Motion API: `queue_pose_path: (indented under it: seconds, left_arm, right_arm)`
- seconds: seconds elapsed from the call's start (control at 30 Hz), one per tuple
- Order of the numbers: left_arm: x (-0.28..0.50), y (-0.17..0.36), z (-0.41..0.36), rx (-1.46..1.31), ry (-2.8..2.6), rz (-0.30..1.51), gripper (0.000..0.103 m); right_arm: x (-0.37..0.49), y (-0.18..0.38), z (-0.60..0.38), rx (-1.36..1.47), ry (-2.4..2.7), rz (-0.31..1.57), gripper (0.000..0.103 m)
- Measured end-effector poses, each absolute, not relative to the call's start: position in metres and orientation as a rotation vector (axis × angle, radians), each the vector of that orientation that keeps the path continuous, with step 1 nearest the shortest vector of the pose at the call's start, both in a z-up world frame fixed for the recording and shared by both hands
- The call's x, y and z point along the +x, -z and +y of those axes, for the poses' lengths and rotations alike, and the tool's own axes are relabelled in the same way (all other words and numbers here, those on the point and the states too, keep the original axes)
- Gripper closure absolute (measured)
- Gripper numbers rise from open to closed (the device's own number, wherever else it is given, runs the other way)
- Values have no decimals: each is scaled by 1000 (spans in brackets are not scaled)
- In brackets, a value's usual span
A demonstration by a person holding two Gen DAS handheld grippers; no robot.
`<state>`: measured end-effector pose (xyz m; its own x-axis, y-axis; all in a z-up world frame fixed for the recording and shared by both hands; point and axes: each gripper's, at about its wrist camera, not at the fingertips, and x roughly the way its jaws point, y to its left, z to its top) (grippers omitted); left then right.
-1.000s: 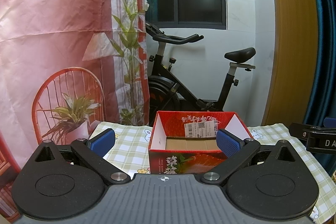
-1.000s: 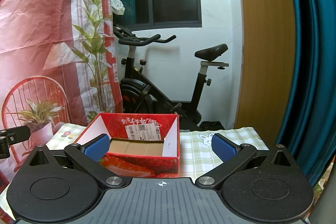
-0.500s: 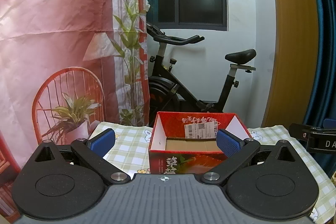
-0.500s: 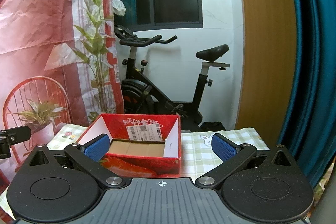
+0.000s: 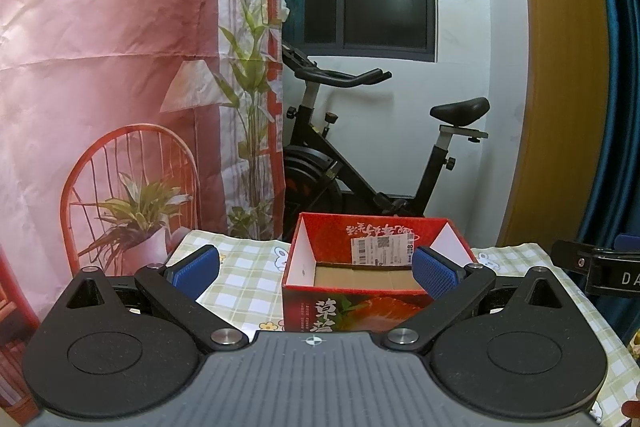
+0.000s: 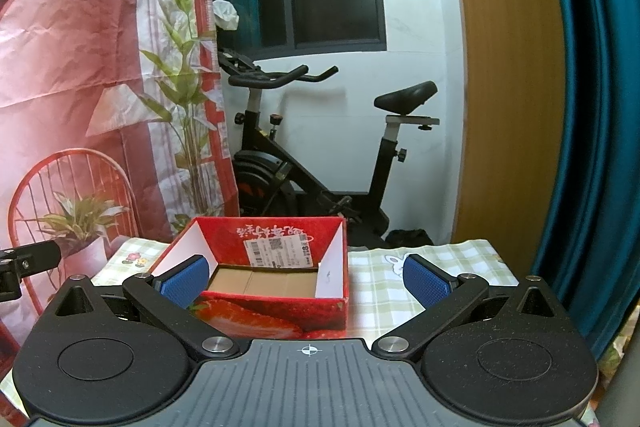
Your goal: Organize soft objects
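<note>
Cardboard strawberry box [image 5: 374, 277] sits empty on checked cloth [image 5: 244, 277], both grippers' jaws apart.

"草莓" on red box [image 5: 356, 311]

Black hand-held gripper [image 5: 315, 269], blue ribbed pads [image 5: 434, 274], silver screws [image 5: 402, 336]

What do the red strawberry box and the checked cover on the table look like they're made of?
The red box looks like corrugated cardboard: glossy printed outside, plain white inner flaps, bare brown folded flaps on its floor, and a paper shipping label stuck to the back wall. The checked cover looks like thin cloth or possibly wipe-clean vinyl; it lies flat with a printed green check and cartoon rabbits, but the weave is too small to tell.
</note>
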<state>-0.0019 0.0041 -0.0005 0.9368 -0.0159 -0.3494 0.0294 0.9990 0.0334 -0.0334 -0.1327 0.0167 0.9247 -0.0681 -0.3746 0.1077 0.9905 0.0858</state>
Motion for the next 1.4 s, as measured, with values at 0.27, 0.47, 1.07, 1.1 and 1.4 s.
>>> queue_pose_path:
  seconds: [0.27, 0.47, 1.07, 1.1, 1.4]
  left_arm:
    - [-3, 1, 4, 44, 26, 353, 0]
    - [-3, 1, 4, 45, 27, 353, 0]
    - [-4, 14, 8, 55, -3, 291, 0]
    - [-5, 18, 8, 62, -11, 269, 0]
    - [18, 53, 13, 64, 16, 377, 0]
  right_arm:
    - [-33, -17, -133, 105, 92, 381, 0]
    - [-33, -17, -133, 105, 90, 381, 0]
    - [-37, -2, -133, 123, 83, 377, 0]
    - [-36, 2, -133, 124, 90, 376, 0]
    - [-19, 50, -130, 135, 64, 402, 0]
